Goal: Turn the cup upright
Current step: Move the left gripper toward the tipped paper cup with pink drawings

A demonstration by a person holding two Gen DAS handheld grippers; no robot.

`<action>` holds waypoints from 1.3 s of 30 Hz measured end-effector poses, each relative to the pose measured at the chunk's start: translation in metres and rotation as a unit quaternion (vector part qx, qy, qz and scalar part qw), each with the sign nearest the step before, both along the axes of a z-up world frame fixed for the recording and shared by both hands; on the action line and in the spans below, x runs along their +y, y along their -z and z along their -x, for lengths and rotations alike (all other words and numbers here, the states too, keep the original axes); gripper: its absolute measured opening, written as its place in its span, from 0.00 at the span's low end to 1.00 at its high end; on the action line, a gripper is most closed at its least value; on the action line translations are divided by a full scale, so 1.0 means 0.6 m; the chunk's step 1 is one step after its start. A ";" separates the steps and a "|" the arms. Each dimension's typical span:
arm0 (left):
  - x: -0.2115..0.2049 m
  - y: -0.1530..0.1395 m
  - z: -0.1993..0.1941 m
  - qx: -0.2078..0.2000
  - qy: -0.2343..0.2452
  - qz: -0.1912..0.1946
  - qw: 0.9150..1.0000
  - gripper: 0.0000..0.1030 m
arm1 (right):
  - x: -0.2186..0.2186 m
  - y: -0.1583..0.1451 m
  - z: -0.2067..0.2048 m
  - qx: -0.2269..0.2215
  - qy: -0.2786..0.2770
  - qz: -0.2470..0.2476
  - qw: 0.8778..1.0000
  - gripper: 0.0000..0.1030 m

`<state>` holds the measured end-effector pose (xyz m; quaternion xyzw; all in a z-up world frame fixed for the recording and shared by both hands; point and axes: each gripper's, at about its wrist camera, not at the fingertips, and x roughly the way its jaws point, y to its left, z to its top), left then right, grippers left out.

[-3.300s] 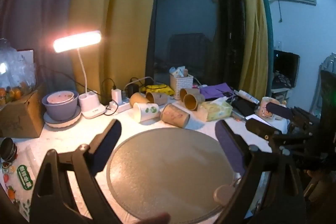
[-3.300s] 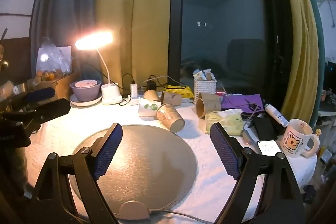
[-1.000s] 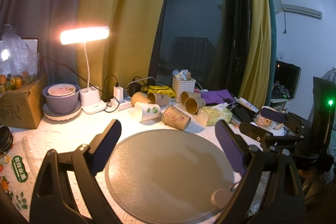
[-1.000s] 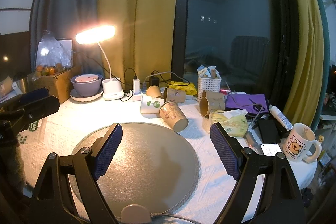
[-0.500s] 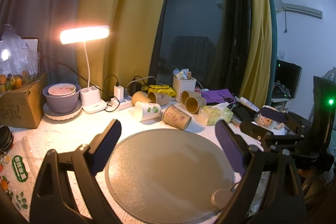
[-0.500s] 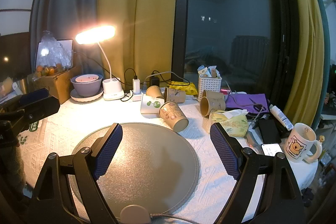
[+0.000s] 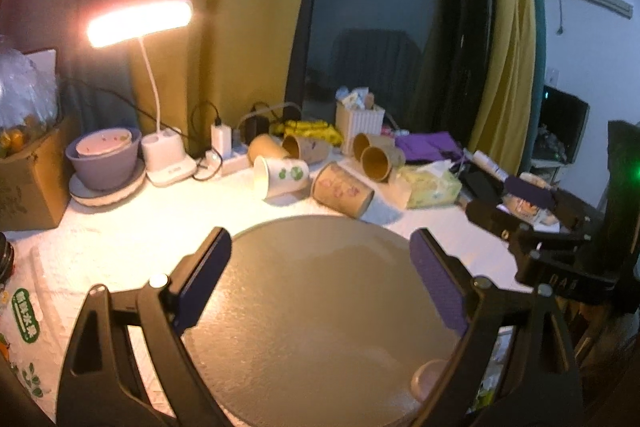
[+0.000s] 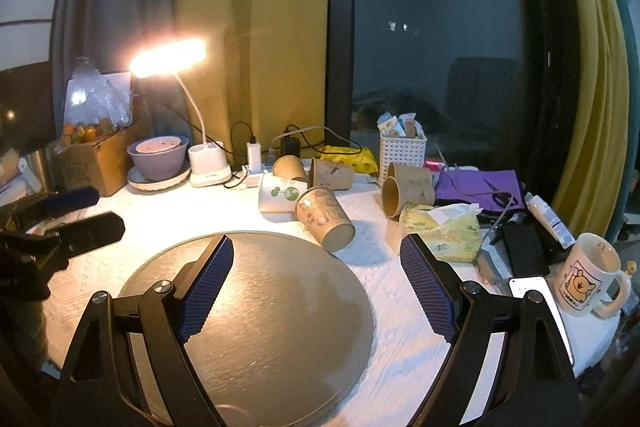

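Note:
Several paper cups lie on their sides at the back of the white table. The nearest is a brown printed cup at the far edge of the round grey mat. Behind it lies a white cup with green dots, then more brown cups. My left gripper is open and empty over the mat. My right gripper is open and empty over the mat too. Each gripper also shows at the edge of the other's view.
A lit desk lamp, a purple bowl on a plate, a cardboard box, a power strip with chargers, a white basket, a tissue pack, a phone and a bear mug crowd the table.
The left wrist view has swung slightly left and blurred, so the left gripper is moving. The right gripper has barely moved. Both stay open and the cups lie where they were.

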<state>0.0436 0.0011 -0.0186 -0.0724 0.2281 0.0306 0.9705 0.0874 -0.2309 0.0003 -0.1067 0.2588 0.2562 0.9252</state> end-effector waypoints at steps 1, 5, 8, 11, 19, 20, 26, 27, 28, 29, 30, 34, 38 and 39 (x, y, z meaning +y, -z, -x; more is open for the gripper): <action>0.000 0.004 -0.011 0.008 0.001 0.001 1.000 0.89 | -0.003 0.005 -0.013 0.003 0.001 -0.001 1.000 0.85; -0.004 0.022 -0.061 0.045 0.004 0.008 0.999 0.89 | -0.013 0.024 -0.054 0.016 0.005 -0.003 1.000 0.85; -0.006 0.036 -0.099 0.072 0.007 0.016 0.997 0.89 | -0.020 0.036 -0.086 0.021 0.005 -0.005 1.000 0.85; -0.008 0.050 -0.135 0.095 0.009 0.029 0.995 0.89 | -0.026 0.046 -0.116 0.025 0.005 -0.007 1.000 0.85; -0.019 0.079 -0.224 0.143 0.015 0.043 0.989 0.89 | -0.034 0.076 -0.186 0.041 0.002 -0.007 0.999 0.85; -0.019 0.082 -0.234 0.148 0.015 0.047 0.988 0.89 | -0.034 0.079 -0.195 0.042 0.001 -0.007 0.999 0.85; -0.023 0.091 -0.293 0.170 0.020 0.063 0.983 0.89 | -0.040 0.089 -0.241 0.039 0.010 -0.003 0.999 0.85; -0.022 0.093 -0.303 0.174 0.022 0.070 0.982 0.89 | -0.042 0.089 -0.251 0.038 0.013 -0.003 0.999 0.85; -0.022 0.094 -0.312 0.177 0.024 0.077 0.981 0.89 | -0.043 0.088 -0.257 0.037 0.015 -0.003 0.999 0.85; -0.022 0.095 -0.323 0.179 0.026 0.083 0.980 0.89 | -0.044 0.087 -0.264 0.035 0.018 -0.003 0.999 0.85; -0.023 0.094 -0.331 0.180 0.028 0.086 0.980 0.89 | -0.045 0.087 -0.272 0.033 0.021 -0.002 0.999 0.85; -0.019 0.099 -0.368 0.184 0.034 0.103 0.977 0.89 | -0.050 0.088 -0.303 0.033 0.032 -0.001 0.999 0.85; 0.001 0.116 -0.403 0.197 0.026 0.144 0.970 0.89 | -0.050 0.093 -0.329 0.039 0.037 -0.002 0.999 0.85; 0.004 0.118 -0.408 0.197 0.024 0.150 0.969 0.89 | -0.049 0.094 -0.335 0.040 0.039 -0.002 0.998 0.85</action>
